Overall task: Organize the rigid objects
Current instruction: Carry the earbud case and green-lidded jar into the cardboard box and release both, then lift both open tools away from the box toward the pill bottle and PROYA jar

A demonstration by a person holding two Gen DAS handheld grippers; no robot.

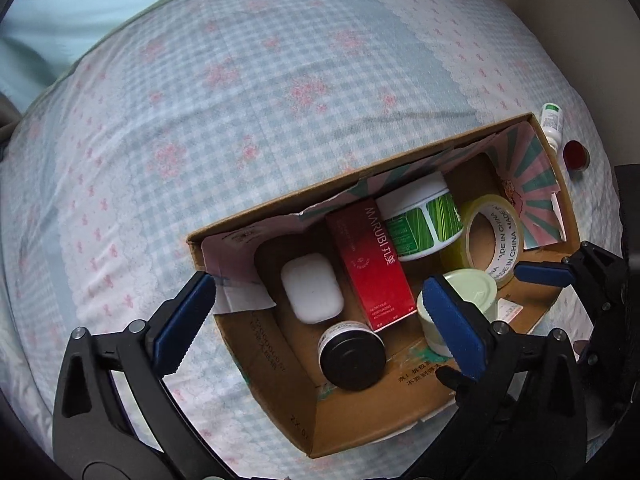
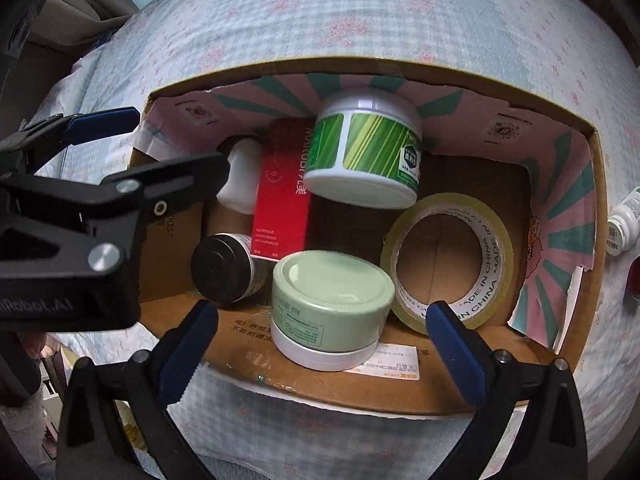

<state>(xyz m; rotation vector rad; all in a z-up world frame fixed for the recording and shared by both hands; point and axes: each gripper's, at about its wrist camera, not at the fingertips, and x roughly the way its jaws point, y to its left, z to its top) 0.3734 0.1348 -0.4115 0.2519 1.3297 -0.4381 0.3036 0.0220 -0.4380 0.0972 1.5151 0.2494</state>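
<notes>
1. Cardboard box [image 2: 592, 184], corrugated brown, open top, pink/teal sunburst print on the inner flaps, sits on the bed [image 1: 240, 100], which has soft blue gingham bedding with pink florals.
2. Inside the box: pale green jar [image 2: 332, 300], a squat cylinder with a glossy lid and white base, near the front wall.
3. Clear tape roll [image 2: 448, 264] stands on edge just right of the green jar, cardboard core printed "MADE IN CHINA".
4. Green-striped white tub [image 2: 368, 148] is tilted against the rear wall; red MARUBI carton [image 2: 282, 192], a flat rectangle, is beside it.
5. Black-lidded jar [image 2: 220, 268] lies on its side left of the green jar; white rounded earbud case [image 1: 312, 288] sits next to the carton.
6. Outside, past the box's right end: white pill bottle [image 1: 552, 124] and small red-capped item [image 1: 576, 154] on the bedding.
7. Right claw [image 2: 320, 356]: blue-padded fingers spread wide, holding nothing, straddling the green jar at the box's front edge without touching it.
8. Left claw [image 1: 316, 328]: spread wide, empty, over the box's left end; one finger outside the end wall, the other above the green jar.
</notes>
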